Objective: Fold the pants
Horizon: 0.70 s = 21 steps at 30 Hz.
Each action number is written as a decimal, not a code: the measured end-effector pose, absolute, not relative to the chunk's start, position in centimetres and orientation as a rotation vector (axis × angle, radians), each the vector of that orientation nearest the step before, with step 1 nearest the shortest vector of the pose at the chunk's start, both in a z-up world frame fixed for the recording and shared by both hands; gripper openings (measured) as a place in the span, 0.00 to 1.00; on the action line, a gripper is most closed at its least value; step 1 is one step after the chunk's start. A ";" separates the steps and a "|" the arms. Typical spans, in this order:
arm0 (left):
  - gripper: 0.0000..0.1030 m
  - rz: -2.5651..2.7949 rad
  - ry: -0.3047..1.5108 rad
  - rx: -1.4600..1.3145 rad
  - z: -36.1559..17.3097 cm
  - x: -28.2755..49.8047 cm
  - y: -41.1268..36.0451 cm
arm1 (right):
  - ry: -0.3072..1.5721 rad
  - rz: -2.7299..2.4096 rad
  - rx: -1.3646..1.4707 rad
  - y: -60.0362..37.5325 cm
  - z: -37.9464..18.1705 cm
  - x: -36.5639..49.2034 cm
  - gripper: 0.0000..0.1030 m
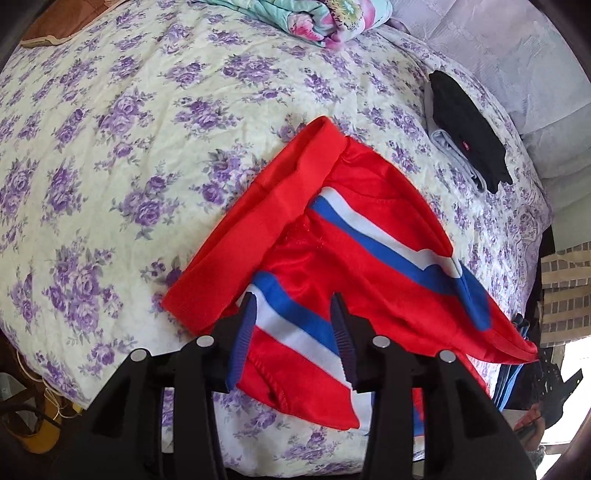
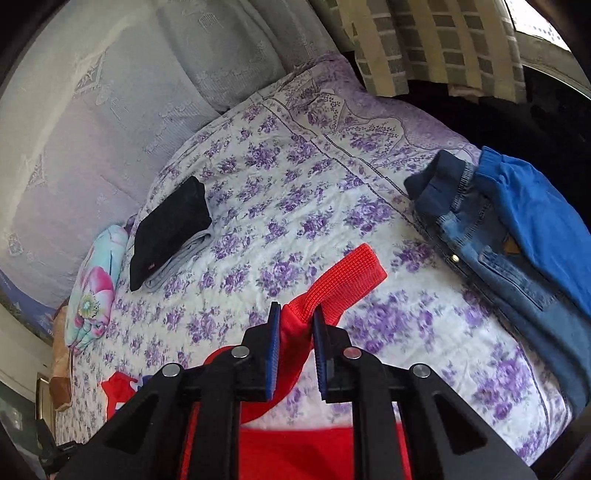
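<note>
Left wrist view: red pants (image 1: pixel 332 236) with blue-and-white side stripes lie crumpled on the bed (image 1: pixel 110 147), waistband toward the middle of the floral sheet, one leg trailing toward the bed's right edge. My left gripper (image 1: pixel 295 332) hangs over the near leg with jaws apart; fabric shows between them but the pads aren't pressing on it, so nothing held there. A folded black garment (image 1: pixel 469 133) sits well apart near the far edge, a rolled floral quilt (image 1: pixel 325 22) at the top.

Right wrist view: my right gripper (image 2: pixel 297 325) is clamped on a bunch of red fabric just behind the ribbed cuff (image 2: pixel 347 277), which sticks out past the fingertips, lifted off the sheet. More red cloth hangs under the gripper. Jeans (image 2: pixel 491 236) and a blue garment (image 2: pixel 535 206) are piled at the right edge.

Handling, my read: light, soft, satin-like shell, probably slippery, zero stiffness, so it'll sag and slide. Ribbed cuff and waistband are the grippiest holds. I'd take the other cuff or the waistband corner with the left and pull taut before folding.
</note>
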State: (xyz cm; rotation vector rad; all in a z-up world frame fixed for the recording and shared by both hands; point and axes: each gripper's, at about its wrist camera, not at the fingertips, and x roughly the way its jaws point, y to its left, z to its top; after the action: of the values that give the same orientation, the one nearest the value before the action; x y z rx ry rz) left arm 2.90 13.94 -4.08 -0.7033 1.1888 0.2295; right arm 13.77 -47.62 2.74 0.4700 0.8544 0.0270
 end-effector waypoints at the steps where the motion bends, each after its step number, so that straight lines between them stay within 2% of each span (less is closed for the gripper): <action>1: 0.39 0.223 1.169 -0.703 -4.1 3.8 14.0 | 0.852 0.023 0.455 -47.0 2.2 16.1 0.24; 2: 0.39 0.229 1.152 -0.692 -4.0 4.7 14.1 | 0.848 0.002 0.430 -46.4 1.4 18.8 0.44; 3: 0.39 0.243 1.142 -0.684 -3.9 5.4 14.1 | 0.874 -0.033 0.364 -45.9 0.3 21.2 0.47; 4: 0.39 0.254 1.128 -0.681 -3.7 6.2 14.3 | 0.905 -0.071 0.310 -45.5 -0.2 22.8 0.44; 6: 0.39 0.263 1.101 -0.676 -3.3 7.6 14.7 | 0.845 -0.012 0.343 -45.6 0.6 22.5 0.41; 9: 0.41 0.282 1.102 -0.660 -3.7 9.6 15.6 | 0.805 0.018 0.362 -46.4 1.0 20.3 0.41; 15: 0.41 0.236 1.159 -0.688 -6.7 13.9 17.0 | 0.853 0.070 0.571 -48.8 -1.6 18.6 0.41; 21: 0.46 0.177 1.179 -0.618 -7.9 17.8 16.5 | 0.846 0.102 0.537 -48.4 -0.3 17.1 0.42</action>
State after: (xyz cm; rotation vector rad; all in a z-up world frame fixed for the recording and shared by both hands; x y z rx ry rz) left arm 17.81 16.55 -7.91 -0.6184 1.1792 0.1773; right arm 17.08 -48.38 -0.34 0.5374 0.8457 0.1017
